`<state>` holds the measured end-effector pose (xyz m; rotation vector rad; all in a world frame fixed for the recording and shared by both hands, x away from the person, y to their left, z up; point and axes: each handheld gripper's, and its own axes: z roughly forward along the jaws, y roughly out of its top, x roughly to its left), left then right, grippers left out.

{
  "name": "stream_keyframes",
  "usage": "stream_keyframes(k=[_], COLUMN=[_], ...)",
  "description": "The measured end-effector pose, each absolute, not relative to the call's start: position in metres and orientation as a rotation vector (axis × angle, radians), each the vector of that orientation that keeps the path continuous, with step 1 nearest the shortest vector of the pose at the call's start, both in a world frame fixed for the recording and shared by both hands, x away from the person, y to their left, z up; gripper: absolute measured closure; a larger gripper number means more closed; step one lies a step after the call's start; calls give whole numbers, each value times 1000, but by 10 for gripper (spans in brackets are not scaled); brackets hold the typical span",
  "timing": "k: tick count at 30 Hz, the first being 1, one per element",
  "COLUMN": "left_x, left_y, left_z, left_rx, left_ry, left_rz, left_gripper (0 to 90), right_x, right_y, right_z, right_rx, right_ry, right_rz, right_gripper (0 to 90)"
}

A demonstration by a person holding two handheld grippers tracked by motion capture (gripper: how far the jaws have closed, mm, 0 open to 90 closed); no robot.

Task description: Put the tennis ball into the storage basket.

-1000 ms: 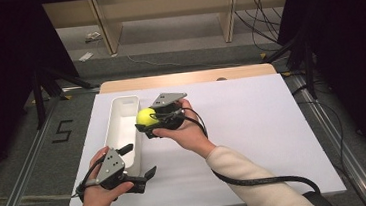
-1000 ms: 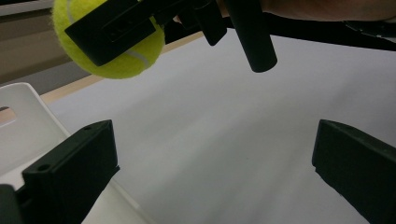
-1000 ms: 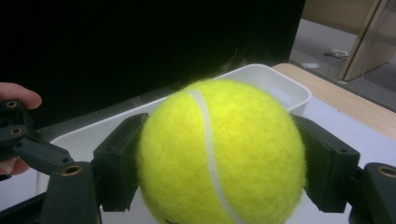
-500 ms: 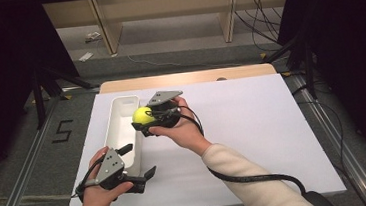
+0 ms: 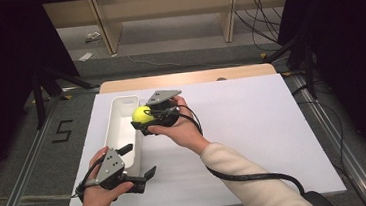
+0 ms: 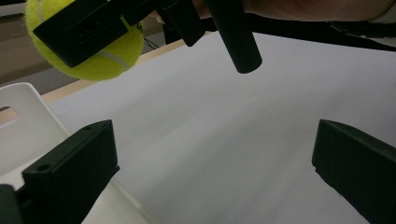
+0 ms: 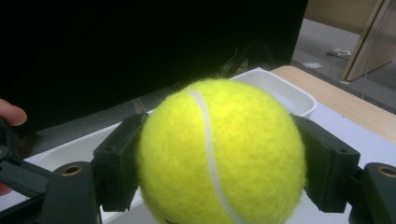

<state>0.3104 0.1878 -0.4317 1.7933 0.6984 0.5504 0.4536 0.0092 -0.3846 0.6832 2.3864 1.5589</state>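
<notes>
The right gripper [image 5: 145, 122] grips a yellow tennis ball [image 5: 141, 114], its two jaws pressed against opposite sides of the ball, as the right gripper view shows plainly. It holds the ball in the air over the right rim of a long white bin [image 5: 115, 134], which lies along the left edge of the white table [image 5: 273, 125], toward the far left corner. The left gripper [image 5: 137, 162] rests near the front edge, just beside the bin's near end, jaws wide apart and holding nothing.

The step in hand looks like dropping the ball into the bin. To do it well, the ball should travel a little further left until it sits over the middle of the bin rather than over the rim. Then it should come down low inside the walls before the jaws part, so it does not bounce out. The jaws should open evenly so the ball drops straight and does not roll off one pad. The left gripper should stay clear of the bin's near end, or steady it if it slides.

The floor of the bin under the ball is hidden in the right gripper view, where the ball [image 7: 219, 154] blocks most of it. In the left gripper view the bin [image 6: 28, 135] is cut off at the edge, so how far the ball [image 6: 86, 39] stands above it is hard to judge.
</notes>
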Motion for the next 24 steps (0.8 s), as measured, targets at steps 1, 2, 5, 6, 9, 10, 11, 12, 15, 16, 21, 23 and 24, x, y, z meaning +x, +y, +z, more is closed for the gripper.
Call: stream_keyframes(k=[1, 2, 5, 6, 9, 10, 11, 12, 15, 16, 21, 23, 24], left_x=[310, 310, 310, 310, 311, 310, 310, 310, 310, 310, 310, 310, 310], left_y=[188, 188, 188, 188, 188, 188, 188, 188, 188, 188, 189, 188, 188], left_z=[-432, -432, -431, -431, -431, -431, -431, -431, -431, -431, -431, -431, -431], left_rx=[1794, 1794, 1795, 1793, 1791, 1791, 1792, 1791, 1793, 1792, 1789, 1791, 1791], left_ry=[698, 698, 694, 694, 697, 696, 695, 695, 695, 696, 698, 696, 695], left_rz=[551, 551, 553, 554, 554, 555, 556, 557, 557, 556, 554, 555, 555], left_gripper=[0, 0, 0, 0, 0, 0, 0, 0, 0, 0, 0, 0, 0], right_x=[454, 454, 456, 456, 457, 457, 457, 457, 459, 459, 462, 463, 463], right_y=[10, 10, 11, 11, 13, 13, 13, 14, 15, 15, 16, 17, 18], right_z=[-385, -385, -386, -386, -384, -384, -384, -383, -385, -386, -389, -389, -389], right_rx=[686, 689, 691, 694, 688, 686, 689, 692, 693, 696, 700, 694, 692], right_ry=[2385, 2388, 2388, 2392, 2397, 2396, 2394, 2396, 2394, 2394, 2388, 2390, 2389], right_rz=[1560, 1556, 1551, 1547, 1540, 1542, 1544, 1543, 1544, 1544, 1547, 1544, 1545], right_gripper=[260, 260, 260, 260, 260, 260, 260, 260, 260, 260, 260, 260, 260])
